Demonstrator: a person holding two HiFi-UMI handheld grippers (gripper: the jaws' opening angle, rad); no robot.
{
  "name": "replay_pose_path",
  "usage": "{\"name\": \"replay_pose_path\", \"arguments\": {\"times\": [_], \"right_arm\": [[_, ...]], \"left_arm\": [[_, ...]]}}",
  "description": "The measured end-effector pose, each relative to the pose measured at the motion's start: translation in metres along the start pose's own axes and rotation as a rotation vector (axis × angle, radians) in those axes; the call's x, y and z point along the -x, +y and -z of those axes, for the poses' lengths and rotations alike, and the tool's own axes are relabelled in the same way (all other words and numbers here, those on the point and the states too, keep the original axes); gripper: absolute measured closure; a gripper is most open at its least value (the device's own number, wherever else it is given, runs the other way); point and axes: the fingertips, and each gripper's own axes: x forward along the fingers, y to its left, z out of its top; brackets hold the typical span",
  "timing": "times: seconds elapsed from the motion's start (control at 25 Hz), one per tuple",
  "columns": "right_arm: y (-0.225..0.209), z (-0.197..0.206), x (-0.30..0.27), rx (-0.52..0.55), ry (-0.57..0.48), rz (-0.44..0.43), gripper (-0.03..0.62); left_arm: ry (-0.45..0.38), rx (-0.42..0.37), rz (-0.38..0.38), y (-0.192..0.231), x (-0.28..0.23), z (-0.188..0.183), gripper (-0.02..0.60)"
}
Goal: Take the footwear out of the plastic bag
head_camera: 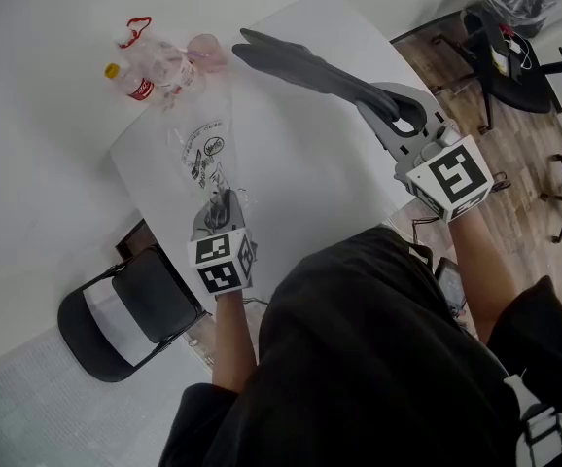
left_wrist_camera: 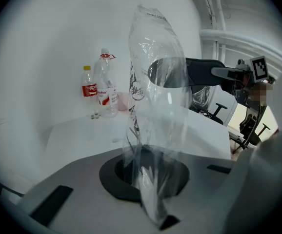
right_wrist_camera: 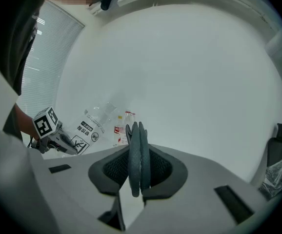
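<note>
A pair of flat dark grey footwear (head_camera: 300,66) is held out over the white table (head_camera: 300,183), clear of the bag, with my right gripper (head_camera: 398,115) shut on its heel end. In the right gripper view the footwear (right_wrist_camera: 137,150) stands edge-on between the jaws. The clear printed plastic bag (head_camera: 198,149) hangs empty and crumpled above the table's left part, pinched at its near end by my shut left gripper (head_camera: 221,207). In the left gripper view the bag (left_wrist_camera: 155,82) rises straight from the jaws, and the footwear (left_wrist_camera: 199,74) shows through and beside it.
Two drink bottles (head_camera: 145,81) and a pink cup (head_camera: 206,49) stand at the table's far left corner. A black folding chair (head_camera: 125,314) sits by the table's left edge. Office chairs (head_camera: 514,56) stand on the wood floor to the right.
</note>
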Motion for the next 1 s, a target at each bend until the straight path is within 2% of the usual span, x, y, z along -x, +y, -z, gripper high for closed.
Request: {"name": "replay_pose_path", "arguments": {"times": [1.0], "right_arm": [[-0.0026, -0.0008, 0.0004, -0.009, 0.0, -0.009, 0.517]], "left_arm": [[-0.001, -0.011, 0.005, 0.0037, -0.0001, 0.0001, 0.558]]}}
